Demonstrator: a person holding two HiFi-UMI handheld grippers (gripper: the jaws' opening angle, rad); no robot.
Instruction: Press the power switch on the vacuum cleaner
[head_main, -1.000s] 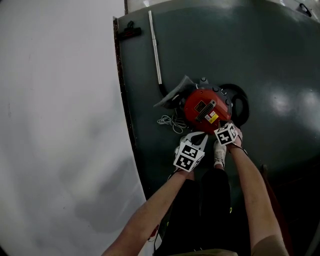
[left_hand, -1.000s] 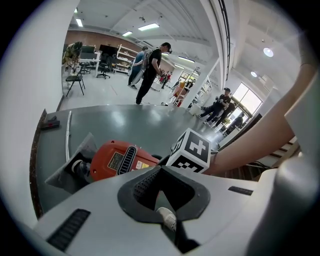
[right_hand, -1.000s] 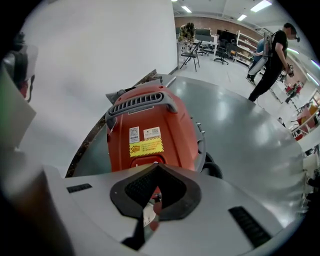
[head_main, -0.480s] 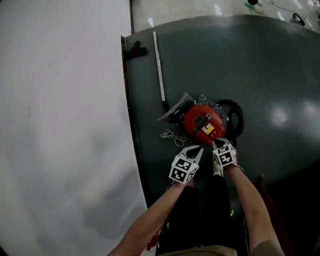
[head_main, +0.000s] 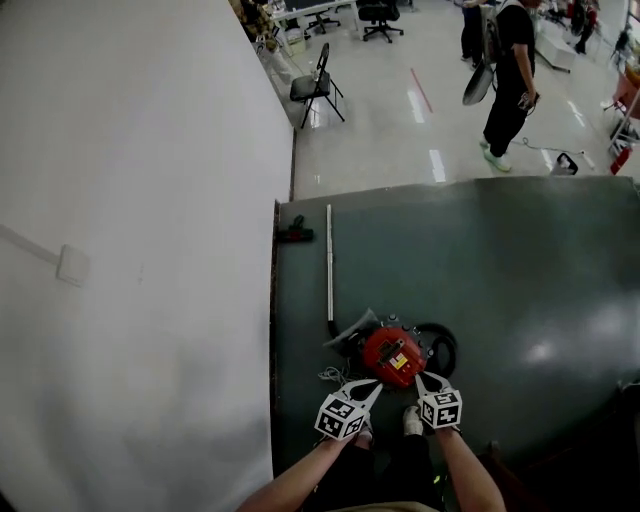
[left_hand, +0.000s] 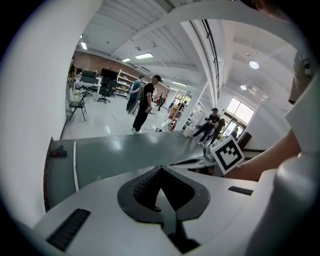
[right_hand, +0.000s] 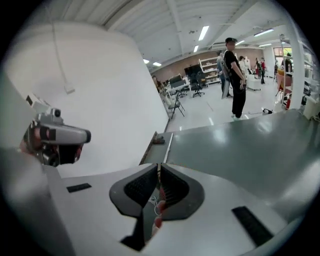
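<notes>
Left gripper (head_main: 372, 388) and right gripper (head_main: 419, 379) are hanging clenched and empty, on the near side of the red vacuum cleaner (head_main: 393, 355).
Closed tips are probably suiting a poke at its switch; the vacuum is sitting near the dark mat's (head_main: 520, 260) wall-side edge, with the white wall (head_main: 130, 250) running alongside and a person (head_main: 510, 80) standing on the pale floor beyond.

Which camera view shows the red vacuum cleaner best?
The head view: the vacuum cleaner is seen clearly from above on the dark mat. The right gripper view shows only a red sliver between its fingers; the left gripper view shows none of it.
</notes>
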